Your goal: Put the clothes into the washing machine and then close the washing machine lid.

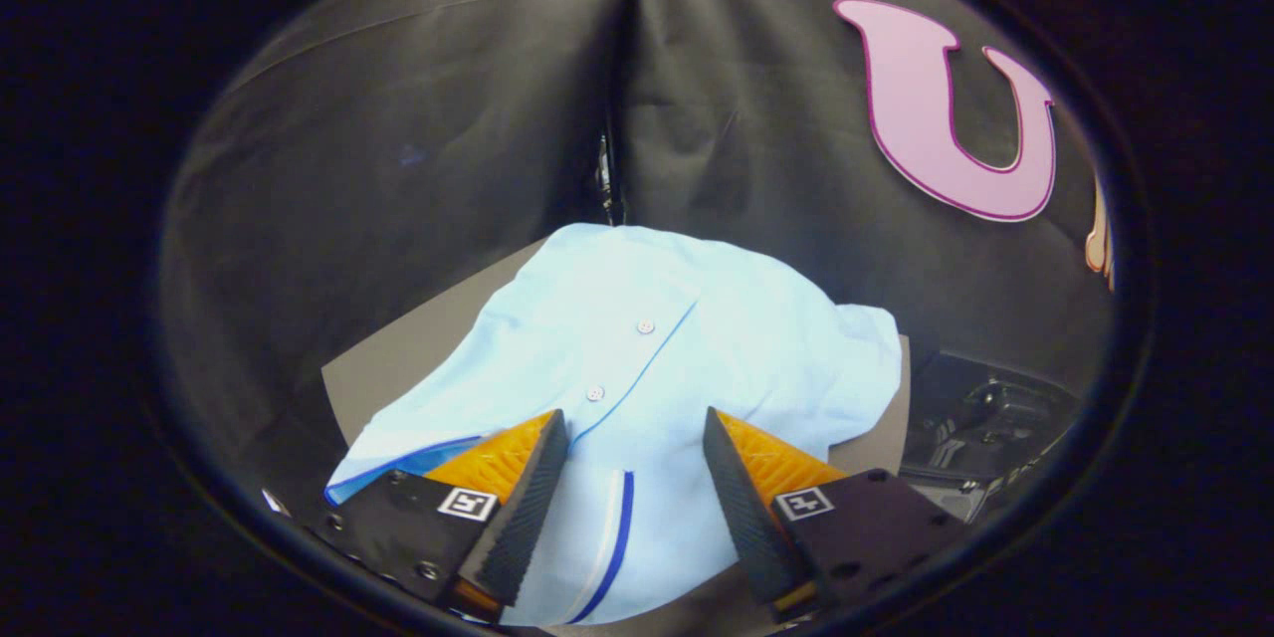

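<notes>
light blue shirt (637, 358) centre-low in frame, spread flat but rumpled on grey surface, two buttons up, dark blue trim along placket and lower-left edge

— How's the light?
— Dim overall; only the pale blue shirt (637, 358) beyond the open fingers of the gripper (635, 423) looks bright.
— Sharp?
— Fairly, though everything bends and darkens outward.

Grey tabletop (398, 358) against black cloth wall (418, 119); dark equipment (985, 408) beside tabletop.
</notes>
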The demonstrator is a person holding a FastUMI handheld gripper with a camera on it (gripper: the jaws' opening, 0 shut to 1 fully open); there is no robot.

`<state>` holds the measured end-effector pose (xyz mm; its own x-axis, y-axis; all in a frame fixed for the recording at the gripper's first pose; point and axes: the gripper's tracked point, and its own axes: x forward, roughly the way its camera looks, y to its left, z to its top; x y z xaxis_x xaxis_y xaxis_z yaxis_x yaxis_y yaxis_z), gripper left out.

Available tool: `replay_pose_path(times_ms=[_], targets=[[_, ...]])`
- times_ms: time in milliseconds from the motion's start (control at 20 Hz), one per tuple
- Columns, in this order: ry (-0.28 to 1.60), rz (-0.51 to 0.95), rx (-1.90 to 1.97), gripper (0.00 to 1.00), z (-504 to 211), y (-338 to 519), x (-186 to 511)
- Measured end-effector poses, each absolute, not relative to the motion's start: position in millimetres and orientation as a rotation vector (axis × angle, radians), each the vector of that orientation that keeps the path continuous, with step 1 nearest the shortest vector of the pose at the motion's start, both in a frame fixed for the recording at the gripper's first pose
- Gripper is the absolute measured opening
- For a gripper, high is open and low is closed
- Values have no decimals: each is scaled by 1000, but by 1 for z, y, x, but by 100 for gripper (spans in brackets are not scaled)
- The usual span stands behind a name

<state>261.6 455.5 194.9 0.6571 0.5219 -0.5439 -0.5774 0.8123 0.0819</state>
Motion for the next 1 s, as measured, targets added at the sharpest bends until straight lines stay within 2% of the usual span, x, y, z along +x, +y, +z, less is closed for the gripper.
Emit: replay_pose_path(times_ms=[350, 400, 500, 750, 1000], targets=[[613, 628, -23, 14, 201, 469, 252], [599, 616, -23, 14, 207, 463, 251], [590, 609, -33, 1, 199, 467, 259], [577, 600, -41, 1, 204, 458, 257], [551, 463, -99, 1, 208, 381, 271]])
